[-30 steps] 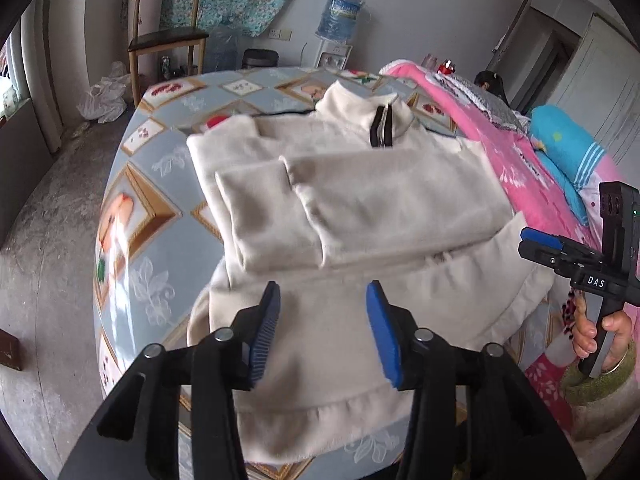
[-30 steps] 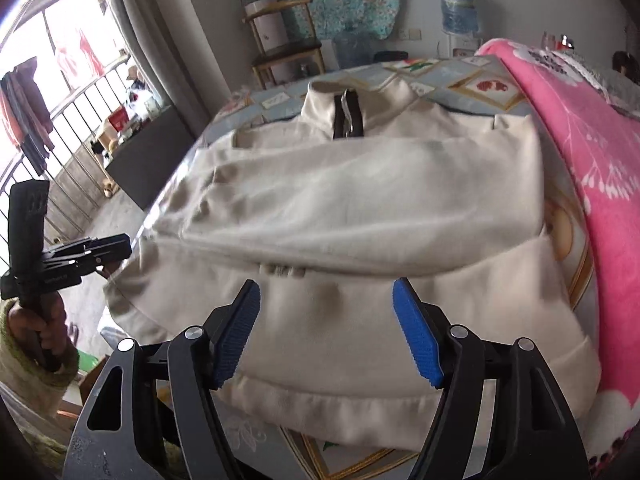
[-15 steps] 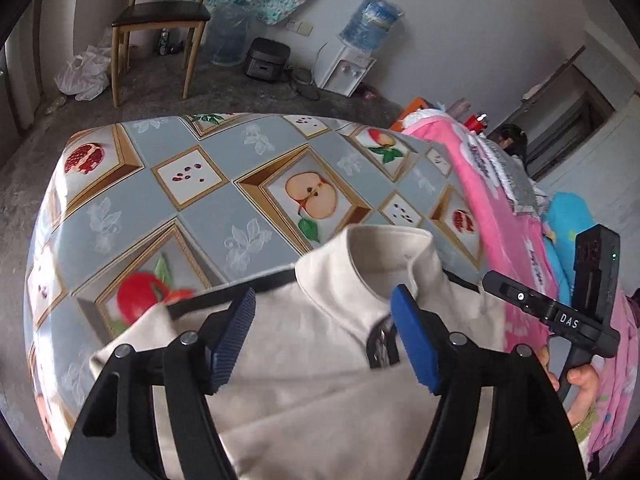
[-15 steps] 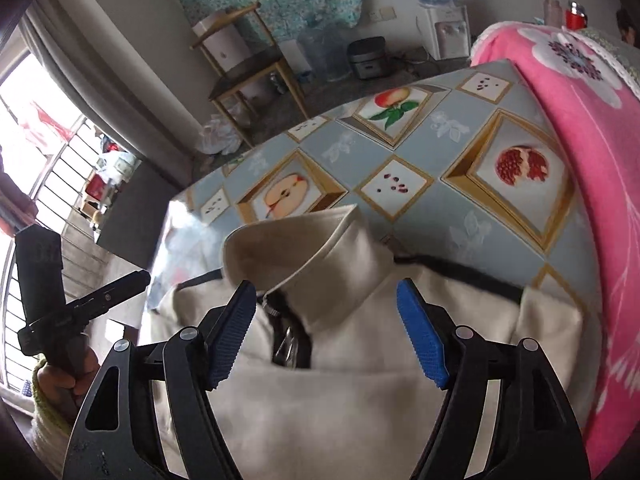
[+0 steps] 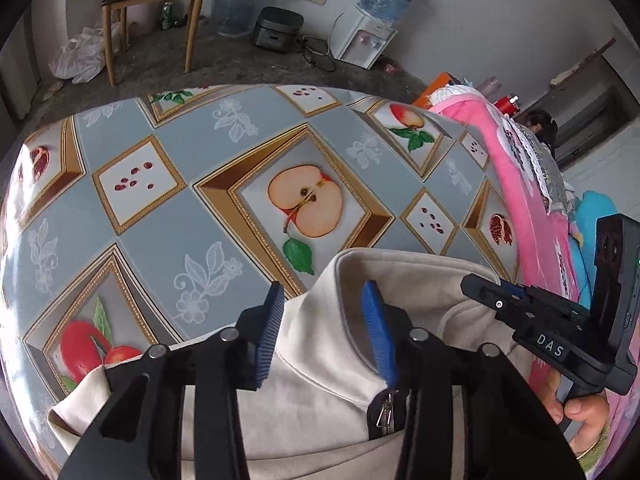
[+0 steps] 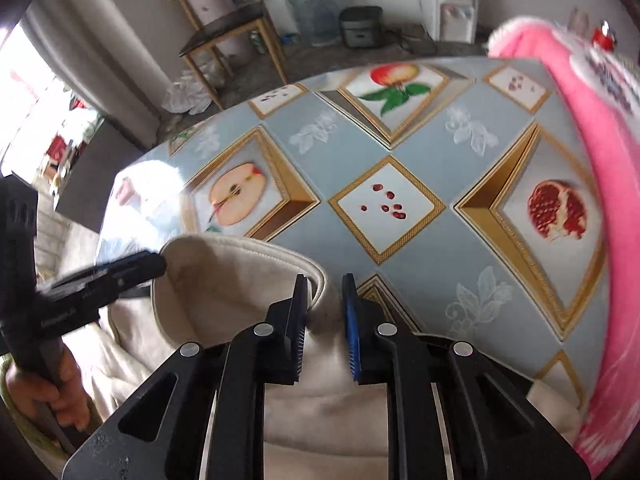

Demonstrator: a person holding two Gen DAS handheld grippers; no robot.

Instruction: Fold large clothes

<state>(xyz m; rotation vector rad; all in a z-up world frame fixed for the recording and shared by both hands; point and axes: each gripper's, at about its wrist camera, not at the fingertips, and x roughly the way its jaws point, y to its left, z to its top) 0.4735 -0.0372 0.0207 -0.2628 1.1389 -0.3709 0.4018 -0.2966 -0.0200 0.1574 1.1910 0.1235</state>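
A cream zip-neck sweater (image 5: 320, 392) lies on the fruit-patterned table (image 5: 168, 208), its stand-up collar (image 5: 404, 276) toward the far side. My left gripper (image 5: 322, 320) straddles the left part of the collar with its blue pads partly closed around the fabric fold. My right gripper (image 6: 326, 312) has narrowed its pads around the right collar edge (image 6: 256, 268). Each gripper shows in the other's view: the right one (image 5: 496, 300) in the left wrist view, the left one (image 6: 132, 268) in the right wrist view. The sweater's body is hidden below both grippers.
A pink blanket (image 6: 560, 92) lies along the table's right side. A wooden chair (image 5: 160, 4), a water dispenser (image 5: 372, 28) and a black cooker (image 5: 276, 28) stand on the floor beyond the table's far edge.
Both grippers moved from the sweater's hem up to the collar. Their jaws narrowed around the collar edge on each side.
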